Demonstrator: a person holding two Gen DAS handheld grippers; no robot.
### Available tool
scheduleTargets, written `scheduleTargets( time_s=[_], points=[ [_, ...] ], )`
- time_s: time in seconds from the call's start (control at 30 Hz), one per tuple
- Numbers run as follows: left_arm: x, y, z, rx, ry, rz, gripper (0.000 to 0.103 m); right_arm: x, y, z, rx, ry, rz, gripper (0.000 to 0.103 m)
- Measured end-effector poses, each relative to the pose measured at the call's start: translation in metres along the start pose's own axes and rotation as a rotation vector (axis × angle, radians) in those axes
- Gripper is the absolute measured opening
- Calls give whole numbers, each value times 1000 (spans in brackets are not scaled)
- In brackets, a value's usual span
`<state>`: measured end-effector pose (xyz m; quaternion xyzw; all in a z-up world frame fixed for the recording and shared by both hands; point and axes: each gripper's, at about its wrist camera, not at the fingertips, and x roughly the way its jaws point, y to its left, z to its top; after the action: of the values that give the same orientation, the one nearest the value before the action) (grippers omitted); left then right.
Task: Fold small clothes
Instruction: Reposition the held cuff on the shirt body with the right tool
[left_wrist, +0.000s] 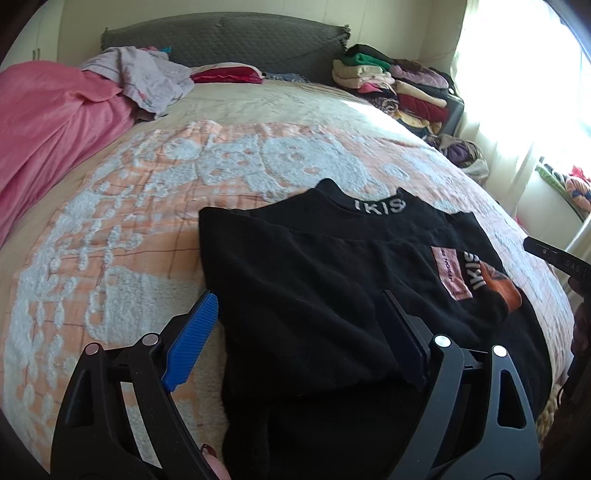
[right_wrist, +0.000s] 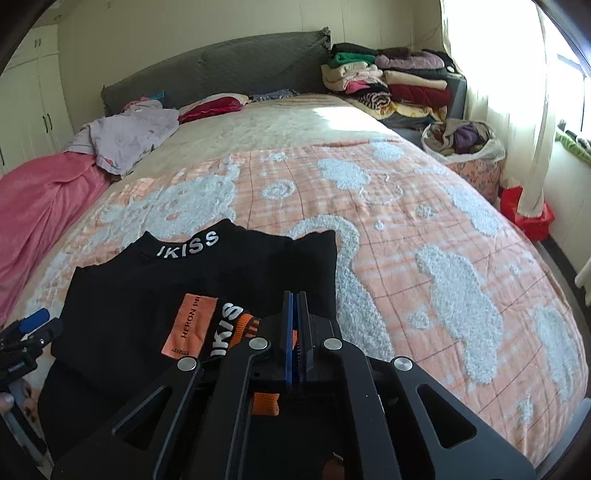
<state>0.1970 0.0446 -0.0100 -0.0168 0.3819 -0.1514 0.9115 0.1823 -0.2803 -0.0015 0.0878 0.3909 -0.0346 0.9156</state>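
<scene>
Where the collar of the black top (right_wrist: 192, 295) faces the headboard, white letters on it read "IKISS", and the same word runs sideways down the chest beside an orange patch (right_wrist: 189, 325) printed "HERON PR", the rest hidden by a fold. In the left wrist view the collar shows only "IKIS". The right claw's body at that view's edge bears small white letters, too little to read in full.

Beside the far right corner of the bed, a white-lined basket (right_wrist: 476, 162) with a floral side holds loose crumpled clothes, purple and beige among them. Near it a stack of folded clothes (right_wrist: 391, 81) rests by the headboard.

The top lies on the near part of the peach and white bedspread (right_wrist: 424, 229), partly folded, with black layers lapped over its lower chest and edges uneven.

The left claw (left_wrist: 299, 332) stands wide, one blue finger over the bedspread and the other over the black cloth. The right claw (right_wrist: 295, 321) is closed, pads together, with nothing visible between them.
</scene>
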Motion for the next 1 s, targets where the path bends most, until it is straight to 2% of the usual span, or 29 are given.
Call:
scheduleTargets(
  time_s=[0.03,0.13,0.33,0.4,0.47,0.5,0.53,0.63,0.8,0.9,1.0],
  points=[
    [1,-3,-1,10,3,-3,77,4,1,-3,6,24,17,16],
    [3,-10,-3,40,11,-10,76,20,5,-9,33,97,76,30],
    [10,-18,-7,87,28,-4,76,52,3,-22,100,189,94,36],
    [12,-17,-7,88,32,-3,76,54,5,-24,101,187,98,35],
    [12,-17,-6,81,33,-8,76,52,12,-24,63,179,97,30],
    [12,-13,-4,67,30,-12,76,51,14,-23,50,180,116,18],
    [10,-10,-3,56,27,-12,76,50,15,-23,41,179,130,14],
    [5,9,3,-4,12,-2,76,41,20,-20,1,141,136,11],
    [-4,40,10,-95,-9,29,76,21,15,-9,7,59,134,10],
    [-9,48,14,-125,-24,33,76,11,13,0,-13,2,94,10],
    [-10,46,14,-124,-30,26,76,10,12,6,-56,-29,10,10]
  ],
)
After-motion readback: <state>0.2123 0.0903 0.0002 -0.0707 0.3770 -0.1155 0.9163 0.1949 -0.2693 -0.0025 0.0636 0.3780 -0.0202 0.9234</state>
